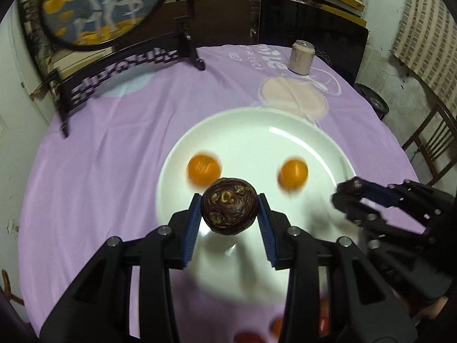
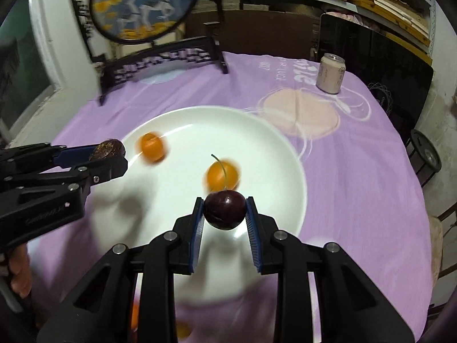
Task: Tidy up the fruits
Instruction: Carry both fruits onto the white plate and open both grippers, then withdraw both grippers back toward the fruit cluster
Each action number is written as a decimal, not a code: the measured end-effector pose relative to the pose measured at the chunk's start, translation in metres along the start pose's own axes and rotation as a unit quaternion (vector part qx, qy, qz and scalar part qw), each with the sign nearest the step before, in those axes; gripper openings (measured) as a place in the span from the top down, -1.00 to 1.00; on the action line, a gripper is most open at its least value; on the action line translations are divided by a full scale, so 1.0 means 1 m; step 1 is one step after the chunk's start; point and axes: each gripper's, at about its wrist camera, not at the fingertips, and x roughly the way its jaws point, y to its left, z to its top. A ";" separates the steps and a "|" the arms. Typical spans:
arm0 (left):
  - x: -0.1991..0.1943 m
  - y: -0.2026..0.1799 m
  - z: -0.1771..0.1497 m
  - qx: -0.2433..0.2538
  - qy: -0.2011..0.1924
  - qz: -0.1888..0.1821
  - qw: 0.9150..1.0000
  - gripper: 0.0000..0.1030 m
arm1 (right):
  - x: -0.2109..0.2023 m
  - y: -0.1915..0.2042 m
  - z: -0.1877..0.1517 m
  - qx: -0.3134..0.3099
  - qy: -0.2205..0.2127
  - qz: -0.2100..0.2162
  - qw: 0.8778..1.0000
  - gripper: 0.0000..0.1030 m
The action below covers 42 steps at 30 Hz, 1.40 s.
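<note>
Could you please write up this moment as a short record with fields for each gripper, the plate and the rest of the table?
left gripper: shut on a dark brown patterned fruit, above the plate's near edge
right gripper: shut on a dark red cherry with its stem up
plate: white, holds two orange fruits
tablecloth: purple
can: upright, far right
round picture on a dark stand: far left

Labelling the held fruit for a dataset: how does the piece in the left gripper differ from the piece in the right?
The dark brown fruit in the left gripper is dull, with tan scarred patches; the cherry in the right gripper is glossy and smooth. The cherry has a thin stem; the brown fruit shows none. Both are dark, round, pinched between blue pads above the white plate.
</note>
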 end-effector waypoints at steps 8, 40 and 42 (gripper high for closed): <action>0.055 -0.010 0.038 -0.012 0.023 -0.014 1.000 0.23 | 0.041 -0.022 0.011 0.015 0.024 0.003 1.000 0.43; -0.113 0.022 -0.202 -0.039 -0.031 -0.008 0.999 -0.48 | -0.128 0.023 -0.156 0.041 0.003 0.010 0.999 -0.31; -0.111 0.026 -0.209 -0.040 -0.025 -0.008 0.999 -0.48 | -0.120 0.026 -0.168 0.035 0.018 0.008 0.999 -0.31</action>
